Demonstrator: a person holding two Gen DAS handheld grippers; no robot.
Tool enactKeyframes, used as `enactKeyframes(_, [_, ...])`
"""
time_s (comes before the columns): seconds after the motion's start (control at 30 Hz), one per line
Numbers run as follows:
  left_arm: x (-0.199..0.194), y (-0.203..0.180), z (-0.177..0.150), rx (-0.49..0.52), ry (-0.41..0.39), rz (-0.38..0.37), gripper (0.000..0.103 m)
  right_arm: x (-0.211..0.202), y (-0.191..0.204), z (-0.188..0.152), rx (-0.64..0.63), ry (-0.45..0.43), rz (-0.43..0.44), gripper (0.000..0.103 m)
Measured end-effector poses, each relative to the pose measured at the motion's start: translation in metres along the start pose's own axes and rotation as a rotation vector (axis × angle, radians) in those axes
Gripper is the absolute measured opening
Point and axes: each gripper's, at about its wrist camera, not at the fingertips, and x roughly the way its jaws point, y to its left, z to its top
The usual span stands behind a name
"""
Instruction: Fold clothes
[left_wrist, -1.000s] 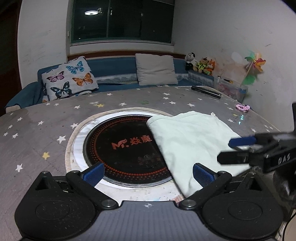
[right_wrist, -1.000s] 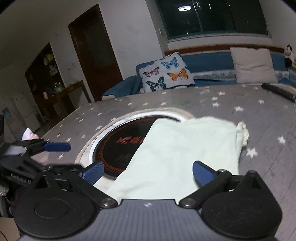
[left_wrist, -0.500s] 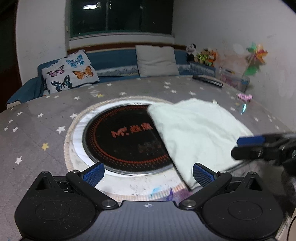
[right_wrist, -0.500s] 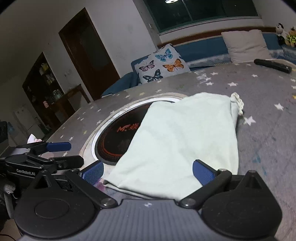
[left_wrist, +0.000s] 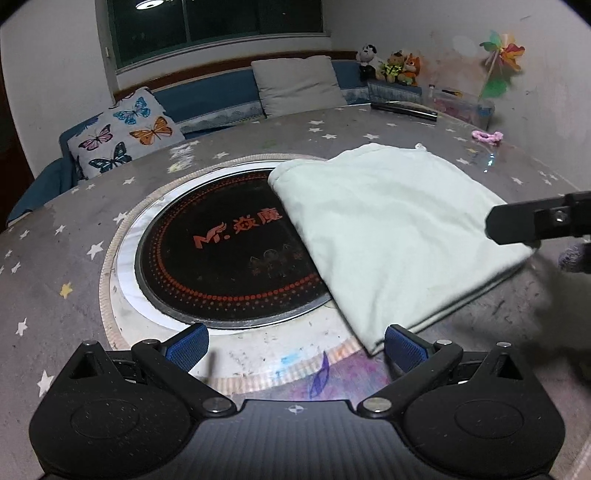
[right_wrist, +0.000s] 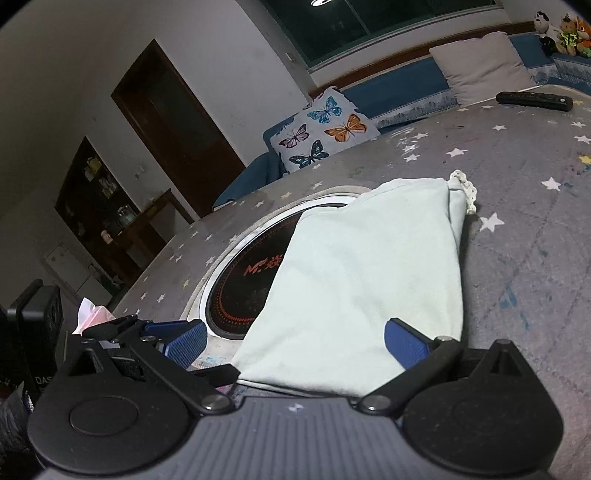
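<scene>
A pale mint folded garment (left_wrist: 391, 229) lies flat on the round star-patterned table (left_wrist: 55, 266), partly over the black induction cooktop (left_wrist: 221, 254). It also shows in the right wrist view (right_wrist: 365, 280), with a lace trim (right_wrist: 463, 184) at its far corner. My left gripper (left_wrist: 295, 345) is open and empty, just short of the garment's near corner. My right gripper (right_wrist: 295, 341) is open, low over the garment's near edge, and holds nothing. A finger of the right gripper (left_wrist: 535, 223) shows at the right of the left wrist view.
A black remote (right_wrist: 533, 100) lies at the table's far edge. A pink hair tie (left_wrist: 487, 136) and a clear box with a pinwheel (left_wrist: 465, 105) sit at the far right. Cushions and plush toys line the bench (left_wrist: 221, 96) behind.
Both grippers have moved closer and lower toward the garment's near edge. The garment has not moved. Both stay open.
</scene>
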Motion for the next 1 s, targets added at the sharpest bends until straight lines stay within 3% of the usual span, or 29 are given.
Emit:
enactKeyframes(0.17, [-0.005, 0.008, 0.008, -0.057, -0.033, 0.009, 0.103, -0.004, 0.007, 0.005, -0.013, -0.011, 0.009, 0.103])
enactKeyframes(0.33, [0.010, 0.007, 0.007, -0.044, 0.012, 0.044, 0.103, 0.001, 0.008, 0.005, -0.006, -0.009, 0.007, 0.103])
enactKeyframes(0.5, [0.009, 0.011, 0.006, -0.049, 0.004, 0.048, 0.103, 0.001, 0.006, 0.001, -0.006, 0.004, -0.005, 0.103])
enactKeyframes(0.7, [0.006, 0.017, 0.015, -0.110, -0.020, 0.028, 0.101, -0.006, 0.005, 0.015, -0.036, -0.038, -0.031, 0.103])
enactKeyframes(0.87, [0.005, 0.017, 0.026, -0.125, -0.043, 0.006, 0.090, 0.002, -0.011, 0.016, 0.006, -0.011, -0.078, 0.103])
enactKeyframes(1.0, [0.010, 0.015, 0.040, -0.139, -0.058, -0.030, 0.084, -0.006, -0.011, 0.024, -0.022, -0.042, -0.090, 0.103])
